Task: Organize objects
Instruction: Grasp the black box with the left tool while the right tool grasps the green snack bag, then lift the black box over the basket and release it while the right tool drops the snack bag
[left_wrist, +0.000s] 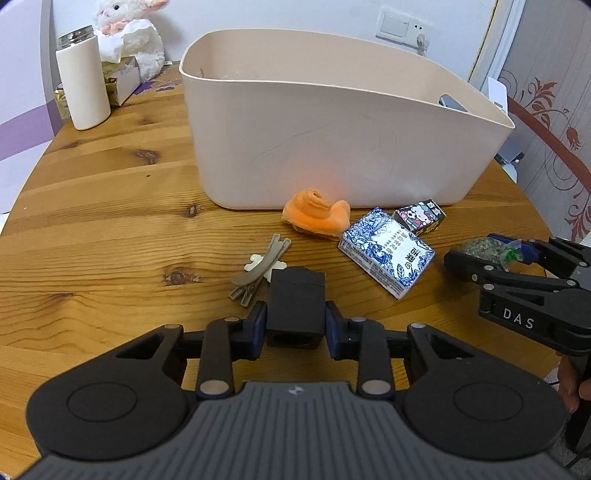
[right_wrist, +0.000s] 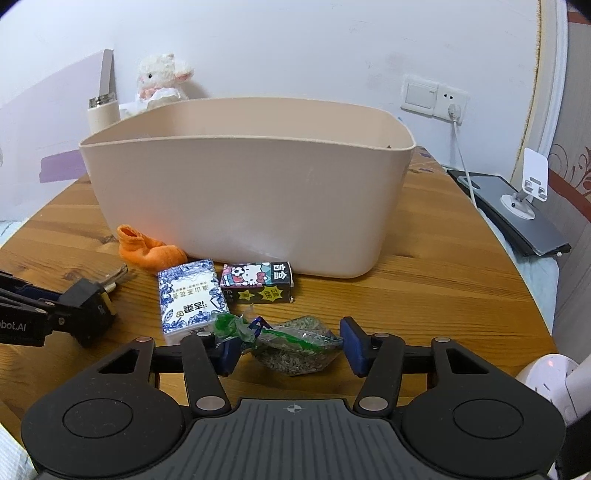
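Observation:
My left gripper (left_wrist: 295, 319) is shut on a black box (left_wrist: 295, 306), just above the wooden table (left_wrist: 110, 206). My right gripper (right_wrist: 291, 349) is around a clear bag of green seeds (right_wrist: 295, 349), pads at its ends; it also shows in the left wrist view (left_wrist: 491, 254). A beige bin (left_wrist: 332, 147) stands behind. In front of it lie an orange sock (left_wrist: 317, 216), a blue-white tissue pack (left_wrist: 388, 254), a cartoon cat box (left_wrist: 419, 216) and grey hair clips (left_wrist: 258, 271).
A white bottle (left_wrist: 83, 79), a plush lamb (left_wrist: 129, 33) and a small carton stand at the back left. A tablet (right_wrist: 517, 214) with a phone stand (right_wrist: 528, 184) lies at the right table edge. A wall socket with cable is behind.

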